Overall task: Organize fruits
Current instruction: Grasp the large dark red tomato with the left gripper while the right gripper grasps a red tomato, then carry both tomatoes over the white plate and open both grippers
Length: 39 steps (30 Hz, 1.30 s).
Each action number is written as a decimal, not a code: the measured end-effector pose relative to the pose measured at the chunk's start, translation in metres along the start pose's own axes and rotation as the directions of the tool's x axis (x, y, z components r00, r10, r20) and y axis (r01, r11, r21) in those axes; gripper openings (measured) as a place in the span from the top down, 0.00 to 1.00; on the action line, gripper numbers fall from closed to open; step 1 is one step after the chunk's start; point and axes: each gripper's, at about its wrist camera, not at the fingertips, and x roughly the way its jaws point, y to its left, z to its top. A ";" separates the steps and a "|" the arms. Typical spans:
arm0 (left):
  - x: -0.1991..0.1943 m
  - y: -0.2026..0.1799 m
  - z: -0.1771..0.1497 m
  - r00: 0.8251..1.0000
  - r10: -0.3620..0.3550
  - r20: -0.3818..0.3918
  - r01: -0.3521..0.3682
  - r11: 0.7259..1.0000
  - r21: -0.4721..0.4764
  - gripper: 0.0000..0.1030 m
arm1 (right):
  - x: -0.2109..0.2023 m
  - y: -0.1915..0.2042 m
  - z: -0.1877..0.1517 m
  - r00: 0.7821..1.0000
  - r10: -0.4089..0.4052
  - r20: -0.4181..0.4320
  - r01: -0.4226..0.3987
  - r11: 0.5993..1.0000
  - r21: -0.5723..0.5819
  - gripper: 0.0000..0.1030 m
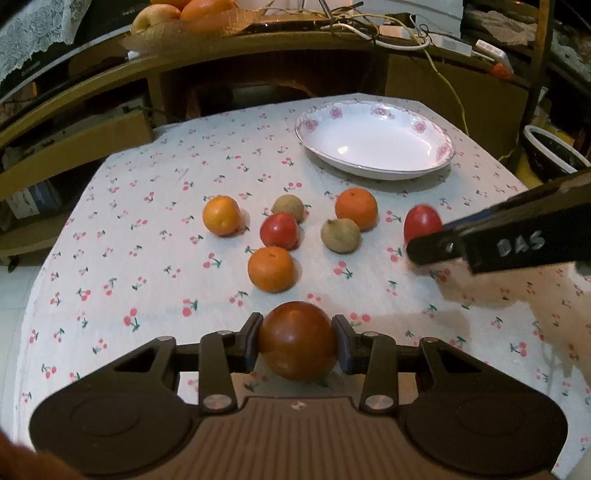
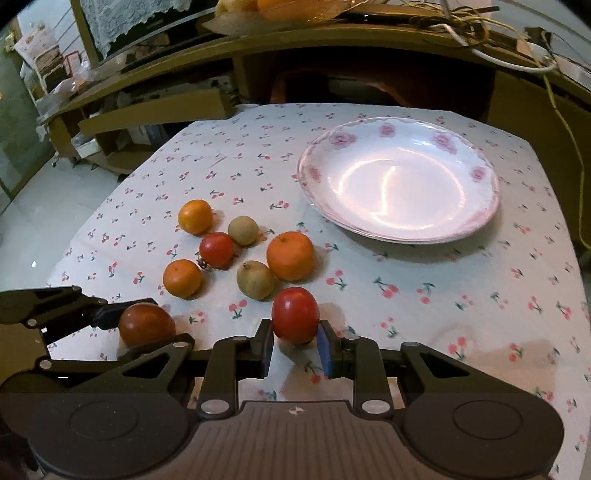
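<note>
My left gripper (image 1: 297, 345) is shut on a dark red-brown tomato (image 1: 297, 338) low over the cherry-print cloth; it also shows as the left gripper (image 2: 122, 325) with the tomato (image 2: 146, 323) at the left of the right wrist view. My right gripper (image 2: 295, 345) is shut on a bright red tomato (image 2: 295, 314); in the left wrist view its black finger (image 1: 428, 251) covers part of that tomato (image 1: 421, 221). Loose between them lie three oranges (image 2: 290, 254), a small red tomato (image 2: 217, 250) and two brownish fruits (image 2: 255, 278). A white flowered plate (image 2: 314, 173) sits empty at the far right.
Behind the table (image 1: 147, 184) runs a wooden desk (image 1: 258, 48) with tangled cables (image 1: 406, 37) and a bowl of apples and oranges (image 1: 177, 14). The tablecloth drops off at the left toward a tiled floor (image 2: 33, 221). A dark bin (image 1: 550, 151) stands off the right edge.
</note>
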 end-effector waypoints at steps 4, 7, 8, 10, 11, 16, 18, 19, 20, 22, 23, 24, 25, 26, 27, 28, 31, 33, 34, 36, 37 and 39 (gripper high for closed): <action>-0.004 -0.002 0.004 1.000 -0.011 -0.010 0.011 1.000 0.002 0.57 | -0.015 -0.003 -0.002 1.000 0.000 0.027 0.000 1.000 0.004 0.75; -0.008 -0.004 0.018 0.998 -0.056 0.019 0.057 0.998 -0.005 0.57 | -0.023 -0.005 0.000 0.999 -0.003 0.049 0.003 1.000 0.013 0.75; -0.007 -0.006 0.025 0.997 -0.065 0.029 0.065 0.998 0.004 0.57 | -0.025 -0.007 0.001 0.998 -0.002 0.058 0.001 1.000 0.019 0.75; -0.003 -0.008 0.041 0.996 -0.084 0.042 0.084 0.996 0.009 0.57 | -0.026 -0.012 0.005 0.998 0.000 0.069 -0.003 0.999 0.036 0.75; -0.001 -0.008 0.048 0.994 -0.096 0.049 0.096 0.995 0.012 0.57 | -0.026 -0.013 0.009 0.997 -0.004 0.071 0.000 0.999 0.044 0.75; 0.020 -0.010 0.088 0.992 -0.101 0.074 0.098 0.994 0.041 0.57 | -0.021 -0.029 0.028 0.995 -0.033 0.098 0.025 0.996 0.087 0.75; 0.033 -0.011 0.102 0.992 -0.104 0.071 0.102 0.994 0.033 0.57 | -0.017 -0.037 0.034 0.993 -0.055 0.103 0.045 0.994 0.097 0.75; 0.039 -0.012 0.107 0.992 -0.106 0.070 0.104 0.994 0.033 0.57 | -0.014 -0.041 0.038 0.993 -0.065 0.102 0.054 0.993 0.103 0.75; 0.042 -0.014 0.112 0.992 -0.109 0.071 0.106 0.994 0.036 0.57 | -0.011 -0.044 0.041 0.992 -0.071 0.100 0.060 0.992 0.108 0.75; 0.049 -0.018 0.118 0.991 -0.113 0.073 0.109 0.993 0.050 0.57 | -0.004 -0.051 0.048 0.992 -0.084 0.095 0.072 0.990 0.119 0.75; 0.051 -0.020 0.120 0.991 -0.112 0.075 0.108 0.992 0.057 0.57 | -0.002 -0.054 0.051 0.992 -0.089 0.094 0.077 0.990 0.122 0.75; 0.052 -0.021 0.121 0.991 -0.112 0.077 0.107 0.992 0.062 0.57 | -0.001 -0.055 0.053 0.991 -0.096 0.095 0.085 0.989 0.121 0.75; 0.055 -0.022 0.123 0.991 -0.109 0.076 0.104 0.992 0.066 0.57 | 0.002 -0.056 0.056 0.990 -0.102 0.096 0.091 0.989 0.117 0.75; 0.057 -0.024 0.125 0.991 -0.107 0.076 0.102 0.992 0.072 0.57 | 0.003 -0.058 0.057 0.990 -0.103 0.095 0.091 0.989 0.118 0.75; 0.059 -0.025 0.126 0.991 -0.107 0.077 0.101 0.992 0.078 0.57 | 0.005 -0.059 0.058 0.990 -0.102 0.093 0.091 0.989 0.118 0.75; 0.061 -0.027 0.128 0.991 -0.106 0.079 0.099 0.991 0.086 0.57 | 0.007 -0.061 0.060 0.990 -0.110 0.091 0.099 0.988 0.119 0.75; 0.069 -0.028 0.131 0.992 -0.107 0.073 0.100 0.991 0.093 0.57 | 0.010 -0.067 0.061 0.989 -0.123 0.083 0.113 0.987 0.117 0.75; 0.071 -0.028 0.133 0.991 -0.108 0.079 0.101 0.991 0.091 0.57 | 0.015 -0.072 0.062 0.991 -0.119 0.068 0.109 0.986 0.125 0.74; 0.073 -0.028 0.134 0.991 -0.111 0.079 0.104 0.991 0.090 0.57 | 0.016 -0.074 0.062 0.991 -0.118 0.064 0.109 0.986 0.129 0.74; 0.075 -0.027 0.136 0.990 -0.113 0.080 0.107 0.991 0.083 0.56 | 0.019 -0.077 0.065 0.991 -0.117 0.060 0.108 0.985 0.133 0.73; 0.076 -0.028 0.137 0.990 -0.112 0.079 0.106 0.991 0.085 0.56 | 0.020 -0.078 0.066 0.992 -0.117 0.057 0.108 0.985 0.135 0.73; 0.076 -0.030 0.137 0.991 -0.108 0.085 0.099 0.990 0.100 0.55 | 0.022 -0.079 0.067 0.991 -0.120 0.054 0.111 0.984 0.139 0.71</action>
